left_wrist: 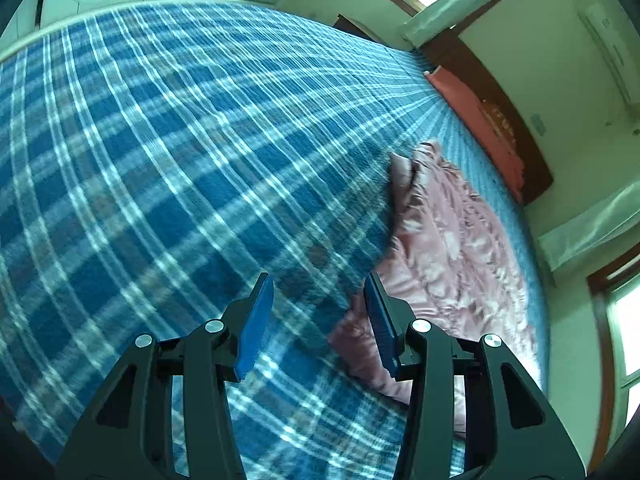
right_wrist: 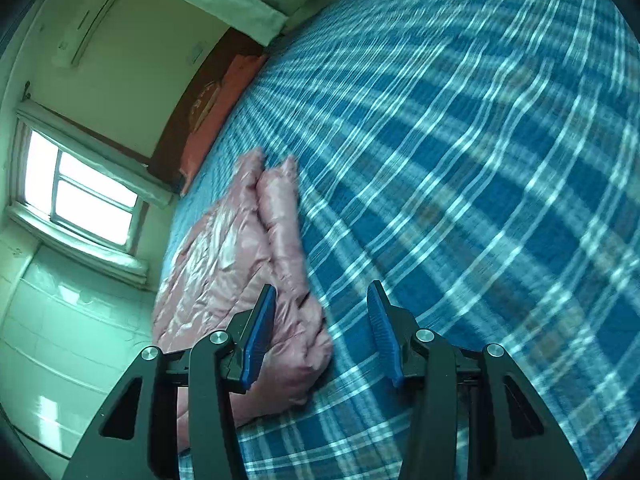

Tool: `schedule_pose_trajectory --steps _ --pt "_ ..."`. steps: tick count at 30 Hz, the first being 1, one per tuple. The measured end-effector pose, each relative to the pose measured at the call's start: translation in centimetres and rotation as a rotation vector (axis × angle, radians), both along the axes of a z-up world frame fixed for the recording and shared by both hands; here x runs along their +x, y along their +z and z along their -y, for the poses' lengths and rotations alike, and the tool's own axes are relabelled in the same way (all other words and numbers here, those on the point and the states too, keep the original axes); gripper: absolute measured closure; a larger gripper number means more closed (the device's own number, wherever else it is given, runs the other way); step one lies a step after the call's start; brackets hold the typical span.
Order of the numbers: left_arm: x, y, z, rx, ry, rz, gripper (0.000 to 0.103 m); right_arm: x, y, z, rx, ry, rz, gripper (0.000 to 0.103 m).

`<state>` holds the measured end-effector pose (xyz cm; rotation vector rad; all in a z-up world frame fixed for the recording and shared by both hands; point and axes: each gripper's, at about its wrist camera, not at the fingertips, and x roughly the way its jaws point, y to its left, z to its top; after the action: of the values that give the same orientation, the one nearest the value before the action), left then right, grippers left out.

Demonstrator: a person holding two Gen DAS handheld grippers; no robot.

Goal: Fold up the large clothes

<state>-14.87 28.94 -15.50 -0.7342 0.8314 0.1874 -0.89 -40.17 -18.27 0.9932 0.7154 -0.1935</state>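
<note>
A pink quilted puffer jacket point(left_wrist: 448, 248) lies partly folded on a bed with a blue and white plaid cover point(left_wrist: 180, 152). In the left wrist view my left gripper point(left_wrist: 320, 292) is open and empty, held above the cover with the jacket to its right. In the right wrist view the jacket point(right_wrist: 240, 248) lies to the left, a sleeve doubled along its edge. My right gripper point(right_wrist: 322, 300) is open and empty, above the jacket's near edge and the plaid cover point(right_wrist: 480, 180).
A dark wooden headboard point(left_wrist: 516, 128) with a reddish pillow point(left_wrist: 472, 108) lies at the far end of the bed. A window point(right_wrist: 80, 196), curtains and a wall air conditioner point(right_wrist: 92, 20) line the walls. White cabinets point(right_wrist: 60, 340) stand beside the bed.
</note>
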Motion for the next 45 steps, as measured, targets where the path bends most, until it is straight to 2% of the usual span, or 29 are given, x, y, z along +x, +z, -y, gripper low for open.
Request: schedule_pose_trajectory --steps 2,5,9,11,13,17,21,25,31,38,45 --pt "0.0 0.7 0.0 0.091 -0.002 -0.033 0.057 0.1 0.9 0.0 -0.071 0.001 -0.042 0.056" --pt "0.3 2.2 1.1 0.256 -0.041 -0.059 0.057 1.3 2.8 -0.9 -0.236 0.046 -0.117 0.056" --pt "0.9 4.2 4.4 0.552 -0.149 -0.089 0.057 3.0 4.7 -3.4 -0.420 0.133 -0.194 0.056" --pt "0.8 5.0 5.8 0.616 -0.178 -0.079 0.057 3.3 5.5 -4.6 -0.488 0.156 -0.203 0.056" --pt "0.4 6.0 6.8 0.620 -0.195 -0.040 0.057 3.5 6.4 -5.7 -0.536 0.170 -0.189 0.056" --pt "1.2 7.0 9.8 0.564 -0.267 0.015 0.055 3.9 8.4 -9.1 -0.616 0.209 -0.128 0.056" --pt "3.3 6.6 13.4 0.528 -0.334 0.028 0.055 6.2 9.2 -12.5 -0.604 0.314 -0.063 0.056" --pt "5.7 5.8 16.9 0.511 -0.377 0.037 0.055 9.2 9.1 -17.1 -0.605 0.431 -0.040 0.058" --pt "9.1 5.5 19.7 0.505 -0.394 0.039 0.055 13.4 9.1 -21.7 -0.600 0.516 -0.015 0.063" --pt "12.3 2.2 21.3 0.511 -0.428 -0.054 0.056 16.7 5.6 -24.7 -0.617 0.594 -0.103 0.066" --pt "12.6 0.1 22.4 0.617 -0.447 -0.048 0.056 16.8 2.9 -25.4 -0.640 0.600 -0.139 0.066"
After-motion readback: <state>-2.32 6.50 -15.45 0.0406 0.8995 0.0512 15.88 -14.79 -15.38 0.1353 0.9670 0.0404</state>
